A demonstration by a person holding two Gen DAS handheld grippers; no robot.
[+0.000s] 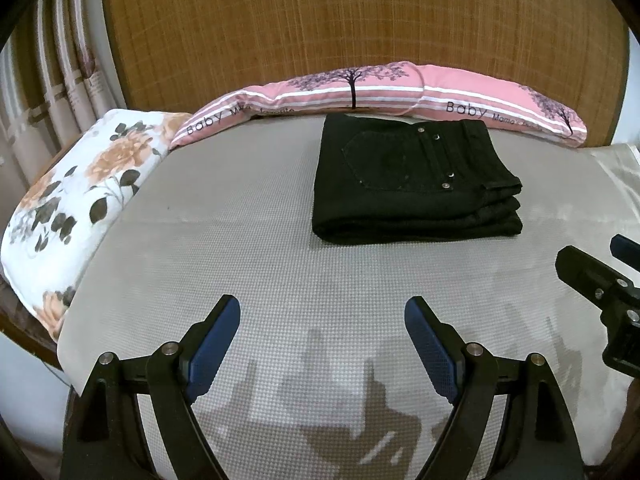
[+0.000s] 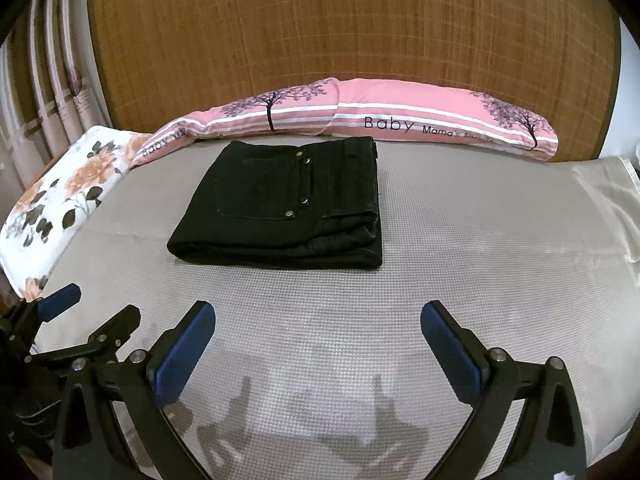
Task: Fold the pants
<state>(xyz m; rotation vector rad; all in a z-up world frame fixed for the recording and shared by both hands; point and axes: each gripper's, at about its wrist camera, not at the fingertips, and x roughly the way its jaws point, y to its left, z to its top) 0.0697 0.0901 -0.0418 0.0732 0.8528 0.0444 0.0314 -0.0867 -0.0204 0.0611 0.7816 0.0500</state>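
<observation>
Black pants (image 1: 412, 184) (image 2: 284, 210) lie folded into a compact stack on the grey mat (image 1: 240, 248) (image 2: 460, 248), a back pocket with metal rivets facing up. My left gripper (image 1: 322, 312) hovers open over bare mat well short of the stack, nothing between its blue pads. My right gripper (image 2: 318, 318) also stands open and empty, short of the pants. In the left wrist view the right gripper (image 1: 600, 264) shows at the right edge; in the right wrist view the left gripper (image 2: 92, 308) shows at the lower left.
A long pink pillow (image 1: 380, 96) (image 2: 360, 120) printed with trees and "Baby" runs behind the pants against a woven headboard (image 1: 360, 20). A floral pillow (image 1: 80, 192) (image 2: 68, 184) lies at the left edge. Curtains (image 1: 52, 80) hang at far left.
</observation>
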